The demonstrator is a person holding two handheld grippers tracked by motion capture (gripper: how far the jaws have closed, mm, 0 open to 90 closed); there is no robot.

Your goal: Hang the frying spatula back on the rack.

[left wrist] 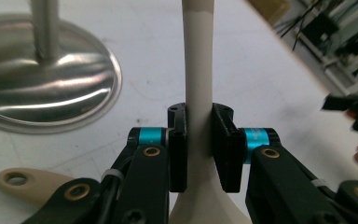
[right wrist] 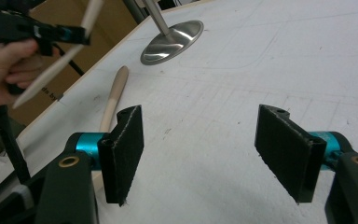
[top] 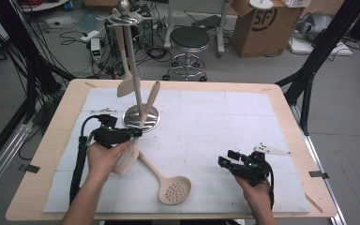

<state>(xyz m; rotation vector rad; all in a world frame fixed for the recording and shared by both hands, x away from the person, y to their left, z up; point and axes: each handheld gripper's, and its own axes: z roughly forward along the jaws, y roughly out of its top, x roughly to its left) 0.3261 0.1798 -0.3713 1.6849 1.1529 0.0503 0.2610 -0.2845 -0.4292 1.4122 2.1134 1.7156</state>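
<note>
Spatula (top: pixel 138 133) held tilted off the mat, handle pointing up and away toward the rack base (top: pixel 141 117), blade low by the left hand (top: pixel 104 157). Left gripper (left wrist: pixel 199 140) is clamped on its neck, pads pressing both sides. Slotted spoon (top: pixel 168 185) lies flat nearby. Right gripper (right wrist: pixel 212 156) rests low, jaws wide apart.

wooden spatulas: 2 (top: pixel 132 145) (top: pixel 124 70) | slotted spoon: 1 (top: pixel 173 187) | utensil stand: 1 (top: pixel 141 117) | grippers: 2 (top: pixel 136 132) (top: pixel 225 159) | stool: 1 (top: pixel 189 40) | cardboard box: 1 (top: pixel 262 26)
</note>
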